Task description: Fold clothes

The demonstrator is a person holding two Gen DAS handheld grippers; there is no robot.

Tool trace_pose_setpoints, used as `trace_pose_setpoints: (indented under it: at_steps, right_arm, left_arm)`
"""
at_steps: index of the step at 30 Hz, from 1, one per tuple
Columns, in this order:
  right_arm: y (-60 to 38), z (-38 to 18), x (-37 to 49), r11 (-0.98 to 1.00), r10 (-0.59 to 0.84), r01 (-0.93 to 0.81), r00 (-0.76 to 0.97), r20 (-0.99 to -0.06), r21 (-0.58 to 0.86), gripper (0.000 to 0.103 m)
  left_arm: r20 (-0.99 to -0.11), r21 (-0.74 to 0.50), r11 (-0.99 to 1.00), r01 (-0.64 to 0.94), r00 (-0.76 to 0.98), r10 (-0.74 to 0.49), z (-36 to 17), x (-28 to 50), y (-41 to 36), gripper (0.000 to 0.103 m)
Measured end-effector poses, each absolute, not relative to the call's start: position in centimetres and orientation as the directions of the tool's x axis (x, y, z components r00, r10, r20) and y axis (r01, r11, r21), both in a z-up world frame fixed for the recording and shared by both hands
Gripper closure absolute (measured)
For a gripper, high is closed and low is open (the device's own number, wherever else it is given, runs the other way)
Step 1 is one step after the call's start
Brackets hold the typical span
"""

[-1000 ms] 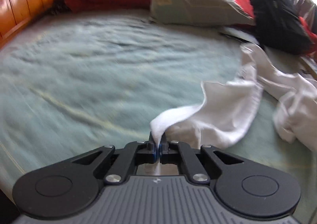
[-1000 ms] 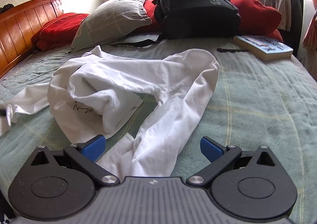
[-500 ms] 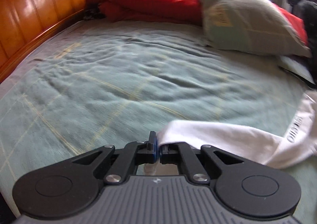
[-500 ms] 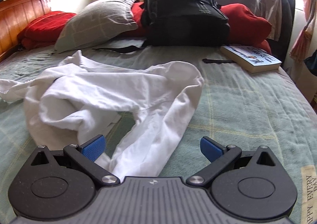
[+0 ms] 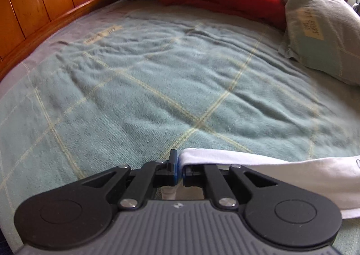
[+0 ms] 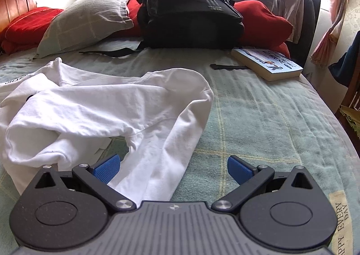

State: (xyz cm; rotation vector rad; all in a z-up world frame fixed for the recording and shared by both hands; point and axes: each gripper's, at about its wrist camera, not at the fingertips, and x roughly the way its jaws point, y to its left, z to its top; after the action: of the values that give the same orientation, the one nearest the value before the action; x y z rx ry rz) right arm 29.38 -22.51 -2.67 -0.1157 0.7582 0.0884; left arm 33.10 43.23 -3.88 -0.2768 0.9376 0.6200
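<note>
Cloth edge sits pinched in your left gripper (image 5: 179, 168): the jaws are nearly closed on a white fold, and they have just eased apart a touch with the fabric between the pads. From that pinch the white garment (image 5: 281, 171) runs off to the right edge of the left wrist view, low over the green checked blanket (image 5: 157, 88).

Your right gripper (image 6: 173, 168) stands wide, blue pads well apart, gripping nothing. A white sleeve-like strip of the garment (image 6: 108, 110) runs between the two fingers without touching either pad, as far as you can see. The rest of it lies crumpled on the blanket ahead and to the left, with dark lettering at its left edge.

Farther out on the right: a paperback (image 6: 267, 63) flat on the blanket, a black strap just beside it. Behind the garment: a black backpack (image 6: 189, 7) upright, a grey pillow (image 6: 90, 18) leaning left of it, red bedding (image 6: 258, 20) behind both. Wooden headboard (image 5: 45, 0) at far left.
</note>
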Motion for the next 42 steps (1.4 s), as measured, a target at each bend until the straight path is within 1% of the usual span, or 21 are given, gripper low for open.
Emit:
trace_pose_setpoints:
  at_steps: [3,4,6,7,8,9,11,13,15,19,21,24,28,34,36,37,38,39,40,41,42]
  right_arm:
    - [-21.9,-2.7,29.3,0.988,0.036,-0.131,0.723,-0.689,-0.086,0.000]
    - [-21.8,-2.7,29.2,0.987,0.035,-0.132,0.724,-0.689,-0.089,0.000]
    - [-21.7,-2.6,29.1,0.987,0.034,-0.133,0.725,-0.688,-0.091,0.000]
    - [-21.6,-2.7,29.1,0.987,0.034,-0.132,0.724,-0.689,-0.090,0.000]
    - [-21.6,-2.7,29.1,0.987,0.034,-0.132,0.723,-0.690,-0.090,0.000]
    - [-21.5,-2.7,29.1,0.987,0.034,-0.132,0.722,-0.691,-0.090,0.000]
    - [-21.4,-2.7,29.0,0.987,0.031,-0.132,0.722,-0.691,-0.093,0.000]
    - [-21.4,-2.7,29.1,0.988,0.036,-0.131,0.724,-0.689,-0.087,0.000]
    - [-21.3,-2.7,29.0,0.988,0.044,-0.135,0.726,-0.686,-0.079,0.000]
    - [-21.0,-2.4,29.0,0.986,0.051,-0.145,0.733,-0.679,-0.082,0.000]
    - [-20.9,-2.3,28.9,0.985,0.053,-0.148,0.736,-0.675,-0.084,0.000]
    - [-21.1,-2.4,28.9,0.986,0.052,-0.144,0.736,-0.675,-0.080,0.000]
    - [-21.0,-2.7,29.1,0.987,0.053,-0.140,0.727,-0.685,-0.073,0.000]
    - [-20.8,-3.0,29.2,0.987,0.031,-0.132,0.722,-0.691,-0.093,0.000]
    - [-20.7,-3.1,29.4,0.987,0.027,-0.128,0.719,-0.695,-0.094,0.000]
    - [-20.6,-3.2,29.5,0.987,0.026,-0.127,0.717,-0.697,-0.094,0.000]
    - [-20.4,-3.3,29.6,0.987,0.025,-0.128,0.715,-0.698,-0.096,0.000]
    - [-20.3,-3.3,29.6,0.986,0.025,-0.133,0.715,-0.698,-0.102,0.000]
    - [-20.1,-3.3,29.6,0.984,0.025,-0.139,0.716,-0.698,-0.107,0.000]
    - [-19.9,-3.3,29.6,0.983,0.025,-0.145,0.716,-0.698,-0.113,0.000]
    - [-19.8,-3.2,29.5,0.981,0.023,-0.149,0.719,-0.694,-0.122,0.000]
  left_arm:
    - [-0.830,-0.002,0.791,-0.611,0.443,0.340,-3.7,33.6,43.9,0.094]
    - [-0.833,-0.012,0.790,-0.613,0.443,0.331,-3.5,33.7,44.2,0.089]
    - [-0.820,-0.010,0.789,-0.615,0.456,0.345,-2.8,33.8,44.4,0.072]
    - [-0.813,-0.012,0.792,-0.610,0.468,0.348,-2.5,33.7,44.5,0.057]
    - [-0.805,-0.010,0.793,-0.609,0.475,0.355,-2.1,33.5,44.7,0.052]
    - [-0.799,-0.001,0.788,-0.616,0.475,0.370,-1.8,33.3,45.0,0.051]
    - [-0.786,0.023,0.777,-0.629,0.469,0.403,-1.1,32.9,45.5,0.045]
    - [-0.777,0.049,0.751,-0.659,0.448,0.443,-0.8,32.1,46.0,0.046]
    - [-0.781,0.020,0.734,-0.679,0.448,0.435,-0.7,31.1,46.4,0.045]
    - [-0.795,-0.269,0.720,-0.640,0.569,0.209,-1.2,28.8,46.4,0.045]
    - [-0.757,-0.454,0.659,-0.600,0.649,0.071,-2.3,27.3,46.1,0.045]
    - [-0.704,-0.598,0.553,-0.581,0.710,-0.014,-4.7,25.9,45.7,0.046]
    - [-0.639,-0.706,0.408,-0.579,0.769,-0.013,-8.3,24.9,46.3,0.047]
    - [-0.544,-0.796,0.262,-0.546,0.835,0.088,-9.8,23.9,48.5,0.048]
    - [-0.543,-0.794,0.264,-0.548,0.834,0.099,-9.8,24.1,48.8,0.055]
    - [-0.551,-0.781,0.287,-0.555,0.828,0.103,-9.7,24.5,48.7,0.066]
    - [-0.558,-0.768,0.311,-0.561,0.823,0.106,-9.5,24.8,48.5,0.073]
    - [-0.566,-0.754,0.334,-0.566,0.817,0.110,-9.4,25.2,48.3,0.077]
    - [-0.573,-0.739,0.356,-0.572,0.812,0.114,-9.3,25.5,48.1,0.088]
    - [-0.578,-0.723,0.380,-0.577,0.807,0.124,-9.0,25.8,47.9,0.094]
    - [-0.579,-0.706,0.404,-0.582,0.803,0.144,-8.5,25.9,47.7,0.095]
